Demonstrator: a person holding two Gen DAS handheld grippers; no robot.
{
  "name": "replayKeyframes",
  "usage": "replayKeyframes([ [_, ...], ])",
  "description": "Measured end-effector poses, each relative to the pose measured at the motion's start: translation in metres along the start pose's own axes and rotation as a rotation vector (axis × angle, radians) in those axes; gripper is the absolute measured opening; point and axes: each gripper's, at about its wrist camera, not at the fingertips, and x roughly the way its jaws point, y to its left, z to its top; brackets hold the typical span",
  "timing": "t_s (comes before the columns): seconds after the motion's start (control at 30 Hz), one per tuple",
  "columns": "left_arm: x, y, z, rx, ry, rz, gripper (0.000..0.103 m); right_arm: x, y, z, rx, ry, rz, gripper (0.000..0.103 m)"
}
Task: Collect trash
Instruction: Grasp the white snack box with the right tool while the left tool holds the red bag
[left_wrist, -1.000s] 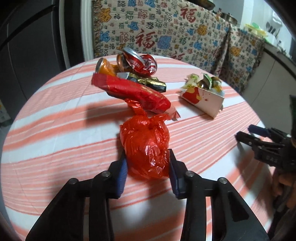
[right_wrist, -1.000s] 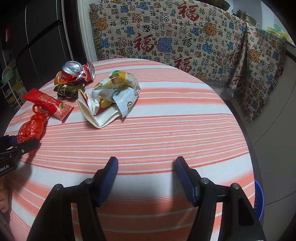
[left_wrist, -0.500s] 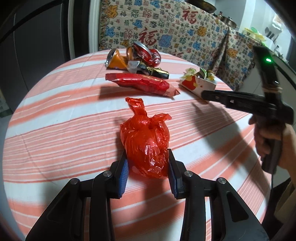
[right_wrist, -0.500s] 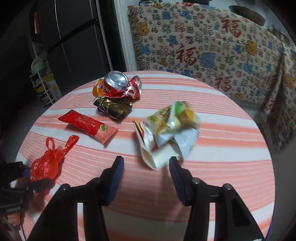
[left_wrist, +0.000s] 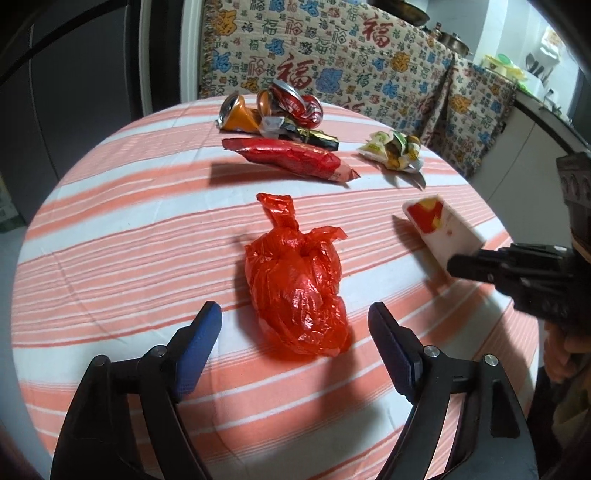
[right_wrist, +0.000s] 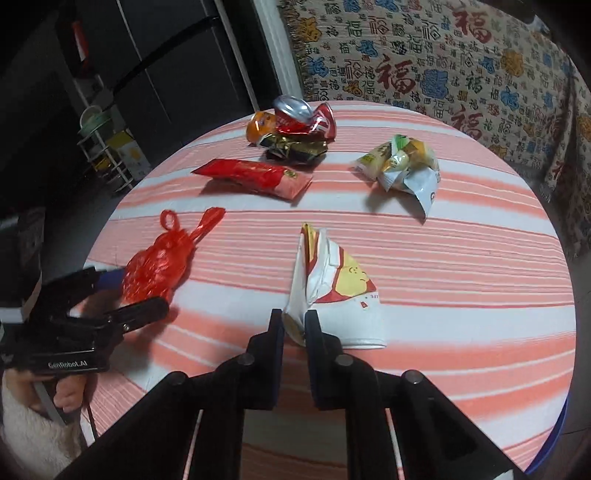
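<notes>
Tool in my right hand (right_wrist: 293, 325) has just been closing, and its pads now pinch the near edge of the crumpled paper cup (right_wrist: 332, 288), pulled away from the snack wrapper (right_wrist: 402, 168) it sat with a moment ago. My left tool (left_wrist: 295, 328) has just been opening; its jaws stand wide on either side of the red plastic bag (left_wrist: 297, 291), which lies loose on the table (left_wrist: 110, 240), no longer squeezed. So the bag looks set down as the gathering spot, and the cup should join it next. Farther back wait the red packet (left_wrist: 291, 160) and the crushed cans (left_wrist: 273, 110).
</notes>
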Motion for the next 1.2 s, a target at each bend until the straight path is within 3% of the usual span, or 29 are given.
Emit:
replayKeyframes([
  [0.1,0.0,0.005,0.002,-0.028,-0.002,0.005,0.083,0.0,0.003,-0.004,-0.038,-0.009,-0.024,0.04],
  [0.3,0.005,0.01,0.008,-0.09,-0.007,0.044,0.082,-0.001,0.01,0.0,-0.097,-0.046,-0.074,0.04],
  [0.37,0.002,0.008,0.009,-0.086,-0.023,0.049,0.077,-0.001,0.015,0.004,-0.121,-0.058,-0.087,0.04],
  [0.47,-0.006,0.006,0.012,-0.065,-0.052,0.02,0.042,0.001,0.014,0.007,-0.096,-0.045,-0.076,0.007],
  [0.77,-0.016,-0.008,0.014,-0.057,-0.088,-0.059,0.036,-0.031,-0.006,0.001,-0.002,-0.078,-0.025,0.006],
  [1.2,-0.015,-0.098,0.027,0.076,-0.068,-0.198,0.036,-0.081,-0.067,-0.018,0.132,-0.137,-0.041,0.006],
])
